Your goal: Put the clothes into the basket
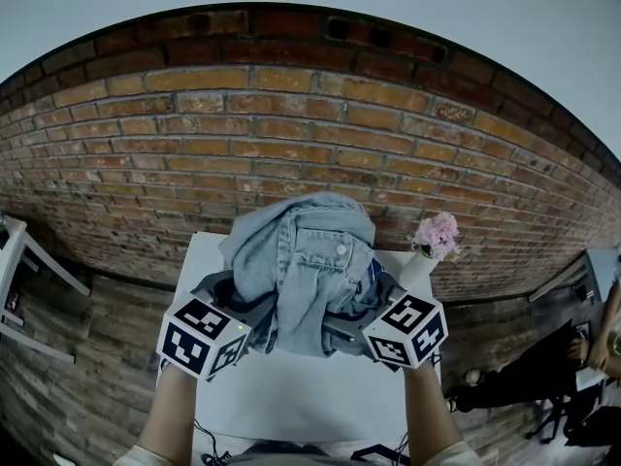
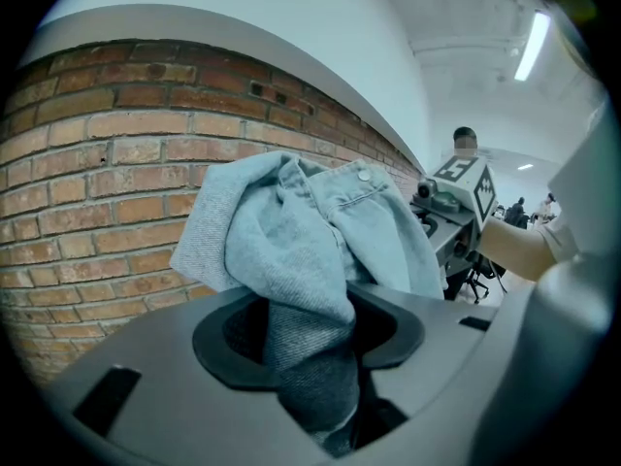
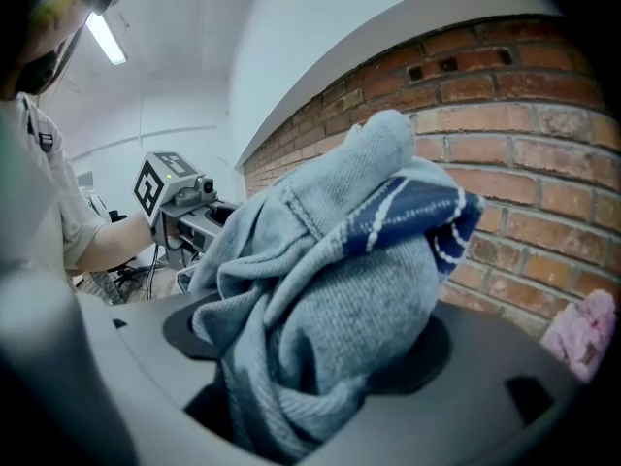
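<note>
A crumpled bundle of clothes [image 1: 303,260] hangs in the middle of the head view, lifted clear above a white rectangular table [image 1: 291,401] and in front of a red brick wall [image 1: 291,134] that fills the upper half of the frame. The bundle is carried between two grippers. At lower left, the left gripper [image 1: 241,309] has its jaws clamped on a fold of a pale blue denim garment [image 2: 291,241]. In the left gripper view that fabric runs down between the dark pads, and a buttoned pocket flap shows near the top of the heap. At lower right, the right gripper [image 1: 374,311] bites on a grey knitted garment [image 3: 340,309]. The thick knit bulges out of its jaws in the right gripper view, and a navy band with white stripes [image 3: 417,212] lies across the upper right of the heap. Both marker cubes sit just below the bundle in the head view, one at each side, with a bare forearm behind each. A small bunch of pink flowers [image 1: 437,233] in a white vase stands at the table's far right corner, beside the wall.
</note>
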{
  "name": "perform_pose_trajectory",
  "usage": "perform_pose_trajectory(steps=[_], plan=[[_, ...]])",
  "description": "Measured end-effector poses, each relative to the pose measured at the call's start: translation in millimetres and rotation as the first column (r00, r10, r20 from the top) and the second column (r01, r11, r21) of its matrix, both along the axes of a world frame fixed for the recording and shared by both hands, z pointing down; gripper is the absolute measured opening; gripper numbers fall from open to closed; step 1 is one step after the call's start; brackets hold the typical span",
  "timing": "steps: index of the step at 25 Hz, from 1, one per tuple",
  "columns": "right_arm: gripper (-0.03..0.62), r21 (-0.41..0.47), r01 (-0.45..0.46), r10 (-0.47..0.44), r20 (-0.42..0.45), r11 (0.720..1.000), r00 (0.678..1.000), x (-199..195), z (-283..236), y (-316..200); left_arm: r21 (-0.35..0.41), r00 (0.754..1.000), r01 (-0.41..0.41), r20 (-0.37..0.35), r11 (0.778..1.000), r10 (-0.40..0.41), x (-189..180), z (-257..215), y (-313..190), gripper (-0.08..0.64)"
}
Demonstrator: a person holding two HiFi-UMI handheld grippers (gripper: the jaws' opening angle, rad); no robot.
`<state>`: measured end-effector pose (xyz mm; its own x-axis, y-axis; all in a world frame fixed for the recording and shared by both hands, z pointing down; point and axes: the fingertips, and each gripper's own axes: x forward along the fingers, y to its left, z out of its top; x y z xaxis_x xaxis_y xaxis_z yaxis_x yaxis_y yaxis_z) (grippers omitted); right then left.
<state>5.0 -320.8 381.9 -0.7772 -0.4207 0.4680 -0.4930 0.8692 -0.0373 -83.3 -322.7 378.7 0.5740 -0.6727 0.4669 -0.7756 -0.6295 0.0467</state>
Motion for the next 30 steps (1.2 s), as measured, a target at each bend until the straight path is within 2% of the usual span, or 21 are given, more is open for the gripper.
perform_pose_trajectory(steps=[9,14,17,21,26,30], plan=[[0.390,0.049,0.013,-0.012,-0.021,0.999,1.000,-11.9,8.7,-49.2,0.035,1.000,0.030,-0.006,0.999,-0.030,-12.4,10.3,-47.6,0.191],[0.390,0.066,0.024,-0.020,-0.064,0.998,0.998,-16.7,34.4,-68.4,0.013,0.998,0.063,-0.019,0.998,-0.063,-17.5,39.3,-65.3,0.190],[0.390,0.037,0.015,-0.012,-0.089,0.999,0.996,-18.2,58.6,-74.9,-0.042,0.996,0.086,0.000,0.995,-0.086,-19.1,64.6,-71.6,0.190],[0.390,-0.043,-0.001,-0.004,-0.116,0.999,0.993,-15.9,94.3,-76.6,-0.134,0.995,0.097,0.028,0.986,-0.094,-17.0,100.4,-73.2,0.187],[0.390,-0.147,-0.012,-0.012,-0.161,0.989,0.987,-12.0,129.6,-73.9,-0.248,0.994,0.110,0.049,0.963,-0.101,-13.5,137.8,-68.3,0.184],[0.390,-0.208,-0.023,-0.016,-0.184,0.978,0.983,-9.4,142.1,-78.6,-0.306,0.992,0.120,0.064,0.945,-0.105,-12.4,150.8,-72.2,0.184]])
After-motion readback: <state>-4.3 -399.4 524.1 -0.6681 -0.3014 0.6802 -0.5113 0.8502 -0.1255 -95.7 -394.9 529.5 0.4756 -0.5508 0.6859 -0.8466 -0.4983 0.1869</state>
